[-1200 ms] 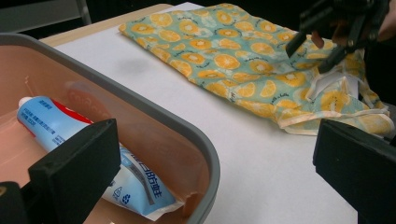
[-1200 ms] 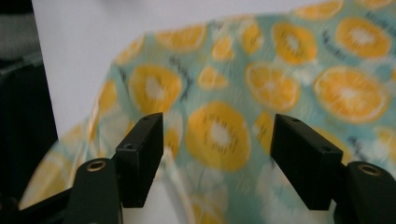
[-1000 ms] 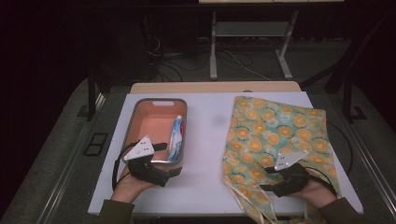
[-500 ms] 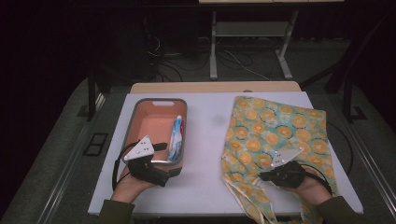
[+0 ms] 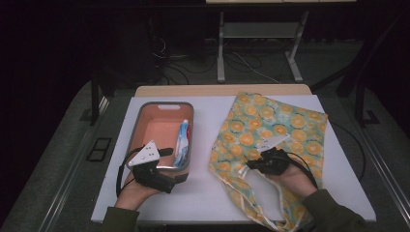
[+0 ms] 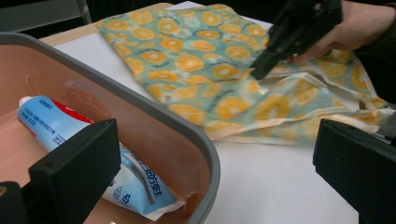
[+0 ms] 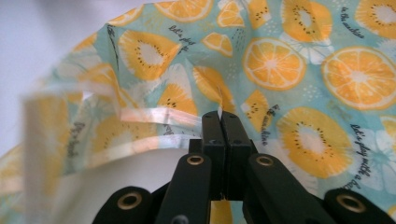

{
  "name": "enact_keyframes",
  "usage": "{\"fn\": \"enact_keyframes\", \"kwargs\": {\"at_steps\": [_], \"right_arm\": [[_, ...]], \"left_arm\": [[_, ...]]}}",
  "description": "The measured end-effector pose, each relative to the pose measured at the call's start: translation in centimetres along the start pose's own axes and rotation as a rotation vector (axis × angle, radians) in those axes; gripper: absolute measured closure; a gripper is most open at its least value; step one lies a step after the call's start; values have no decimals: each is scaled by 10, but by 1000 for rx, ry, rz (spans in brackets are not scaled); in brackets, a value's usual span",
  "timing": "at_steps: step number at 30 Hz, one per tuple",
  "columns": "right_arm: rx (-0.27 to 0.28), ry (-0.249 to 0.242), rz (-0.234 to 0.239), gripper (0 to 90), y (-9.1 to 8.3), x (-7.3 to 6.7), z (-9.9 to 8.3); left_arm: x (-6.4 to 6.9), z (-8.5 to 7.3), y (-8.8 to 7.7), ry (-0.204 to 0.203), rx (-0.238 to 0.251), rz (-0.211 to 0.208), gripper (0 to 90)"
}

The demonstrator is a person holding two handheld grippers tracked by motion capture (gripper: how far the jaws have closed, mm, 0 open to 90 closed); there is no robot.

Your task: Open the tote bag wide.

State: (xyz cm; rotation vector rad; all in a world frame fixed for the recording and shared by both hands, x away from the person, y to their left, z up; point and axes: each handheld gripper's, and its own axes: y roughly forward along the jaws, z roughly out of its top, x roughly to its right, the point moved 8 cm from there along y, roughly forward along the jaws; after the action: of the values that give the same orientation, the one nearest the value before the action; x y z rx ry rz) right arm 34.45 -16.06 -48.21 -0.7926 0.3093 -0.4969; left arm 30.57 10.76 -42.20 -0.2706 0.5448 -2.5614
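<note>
While my right tool (image 5: 255, 165) has just been closing, its jaws now stand pressed together on a fold of the bag (image 5: 270, 140), and in the right gripper view I see a thin edge of the printed cloth (image 7: 219, 105) pinched between them. The bag, a light cloth one printed with orange slices, lies flat on the right half of the white tabletop (image 5: 212, 193), well apart from the tray (image 5: 143, 116). Its long axis runs from the far right corner of the tabletop toward my near edge, with the closed bottom pointing away from me and the mouth and pale handle straps (image 5: 251, 212) pointing toward me. Where I grip it, at the bag's near left edge, the cloth is lifted off the tabletop and bunched. In the left gripper view that raised edge (image 6: 299, 93) shows as a loose ridge below the right tool (image 6: 261, 70). My left tool (image 5: 175, 164) rests at the near end of the tray, jaws wide apart and holding nothing, one jaw over the tray's inside and the other outside its rim. A tube of toothpaste (image 5: 183, 140) lies along the tray's right wall, its cap pointing to the far end.
</note>
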Motion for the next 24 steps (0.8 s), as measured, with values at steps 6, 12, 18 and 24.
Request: {"fn": "enact_keyframes", "kwargs": {"at_steps": [6,12,18,24], "right_arm": [[15,66,-9,897,21,1,23],[38,70,2,782,38,-8,34],[77,37,37,506,12,-17,33],[116,-39,130,449,-21,-48,22]], "left_arm": [[0,0,0,1,-2,-2,0],[0,0,0,1,-1,-3,0],[0,0,0,0,0,-4,0],[0,0,0,0,-1,-2,0]]}}
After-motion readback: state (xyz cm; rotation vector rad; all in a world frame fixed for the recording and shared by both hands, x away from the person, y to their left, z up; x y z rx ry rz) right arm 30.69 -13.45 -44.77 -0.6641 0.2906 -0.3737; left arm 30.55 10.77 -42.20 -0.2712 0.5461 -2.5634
